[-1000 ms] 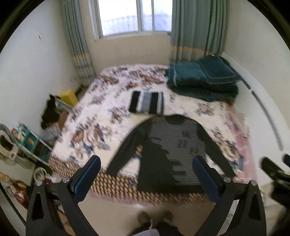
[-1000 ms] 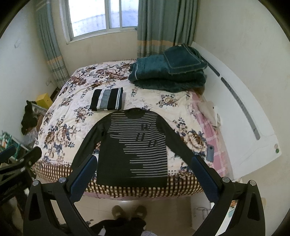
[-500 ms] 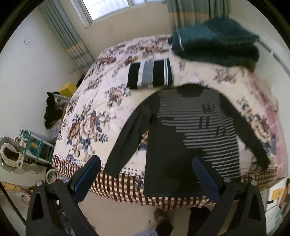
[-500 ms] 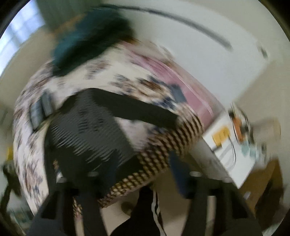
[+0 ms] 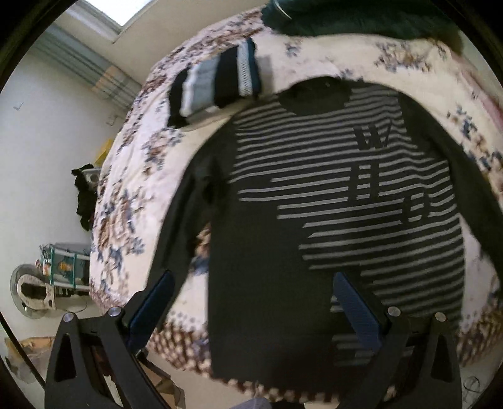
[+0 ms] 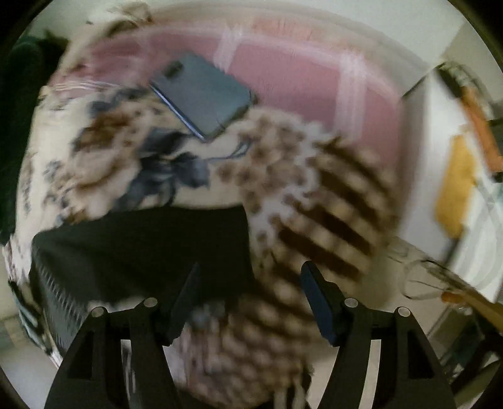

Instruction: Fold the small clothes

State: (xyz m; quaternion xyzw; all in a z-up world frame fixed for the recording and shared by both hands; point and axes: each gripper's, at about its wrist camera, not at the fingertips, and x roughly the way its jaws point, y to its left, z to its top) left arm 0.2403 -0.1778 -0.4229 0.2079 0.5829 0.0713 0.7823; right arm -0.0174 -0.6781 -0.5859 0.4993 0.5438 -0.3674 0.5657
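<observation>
A dark long-sleeved sweater with grey stripes lies spread flat on the floral bed, its hem hanging over the front edge. My left gripper is open above the lower left part of the sweater. My right gripper is open just above the cuff end of the sweater's right sleeve at the bed's corner. A folded striped garment lies behind the sweater's collar.
A dark phone lies on the bed near a pink sheet. A green folded blanket sits at the back. Clutter and a rack stand left of the bed; a white table stands right.
Both grippers have moved down and in towards the bed. The right gripper has swung right to the sleeve end at the bed's corner. Both stay open.
</observation>
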